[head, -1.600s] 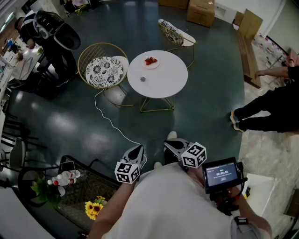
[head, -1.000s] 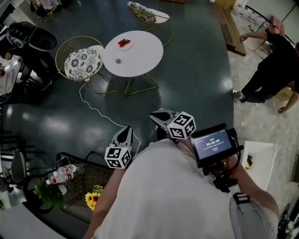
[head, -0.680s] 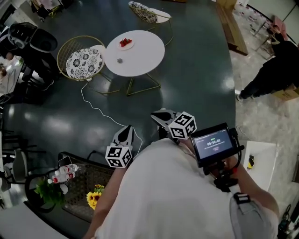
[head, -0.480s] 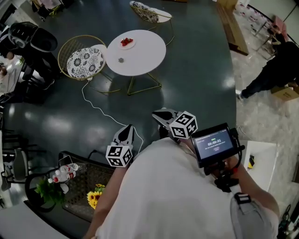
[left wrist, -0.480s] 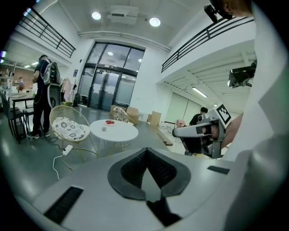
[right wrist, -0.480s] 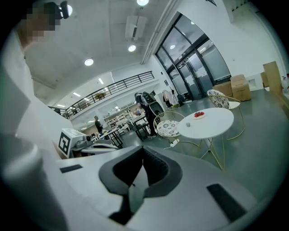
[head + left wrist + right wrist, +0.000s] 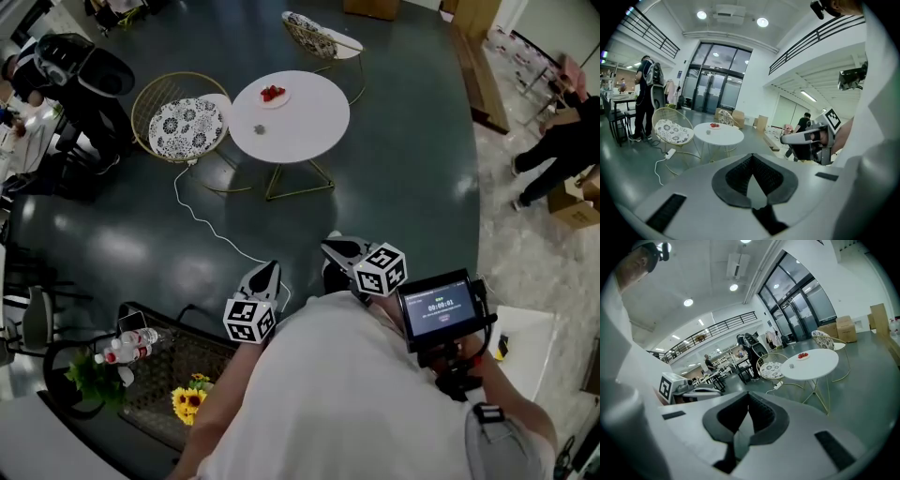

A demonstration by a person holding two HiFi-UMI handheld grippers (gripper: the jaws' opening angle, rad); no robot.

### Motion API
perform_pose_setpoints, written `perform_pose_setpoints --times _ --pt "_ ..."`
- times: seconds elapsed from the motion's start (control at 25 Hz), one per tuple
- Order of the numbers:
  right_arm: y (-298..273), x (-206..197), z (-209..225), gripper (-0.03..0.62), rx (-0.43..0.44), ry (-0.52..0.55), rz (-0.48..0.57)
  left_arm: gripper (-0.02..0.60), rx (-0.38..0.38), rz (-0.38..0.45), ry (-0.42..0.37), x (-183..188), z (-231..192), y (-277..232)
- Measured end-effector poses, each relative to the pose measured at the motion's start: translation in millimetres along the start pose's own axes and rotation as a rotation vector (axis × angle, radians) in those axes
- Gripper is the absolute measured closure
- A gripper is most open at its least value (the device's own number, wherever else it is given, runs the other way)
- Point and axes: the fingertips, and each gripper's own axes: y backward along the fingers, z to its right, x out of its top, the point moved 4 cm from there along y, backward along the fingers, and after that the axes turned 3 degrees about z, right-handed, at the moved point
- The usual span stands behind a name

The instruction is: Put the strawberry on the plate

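A round white table (image 7: 300, 127) stands far ahead on the dark floor. Near its far edge sits a small white plate (image 7: 274, 95) with red strawberries on it, also seen as the plate (image 7: 714, 125) and the plate (image 7: 802, 356). A small pale object (image 7: 260, 129) lies nearer the table's middle. My left gripper (image 7: 267, 273) and right gripper (image 7: 337, 249) are held close to the person's body, well short of the table. The left gripper's jaws (image 7: 751, 157) are shut with nothing in them, and so are the right gripper's (image 7: 747, 398).
A gold wire chair with a patterned cushion (image 7: 187, 127) stands left of the table, another chair (image 7: 323, 37) behind it. A white cable (image 7: 211, 225) trails over the floor. A black wire stand with bottles and sunflowers (image 7: 159, 375) is at lower left. People stand at the left (image 7: 80, 80) and the right (image 7: 562, 150).
The head view has shifted, so the table now sits a little lower and further right in it. Both grippers stay shut near the body. The person at right has moved further off.
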Motion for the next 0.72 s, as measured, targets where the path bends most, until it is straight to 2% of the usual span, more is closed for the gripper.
perform_pose_setpoints --times 0.72 --pt "-2 -9 0 0.586 0.013 -0.019 -0.029 0.575 0.039 -0.002 0.031 -11 1 5"
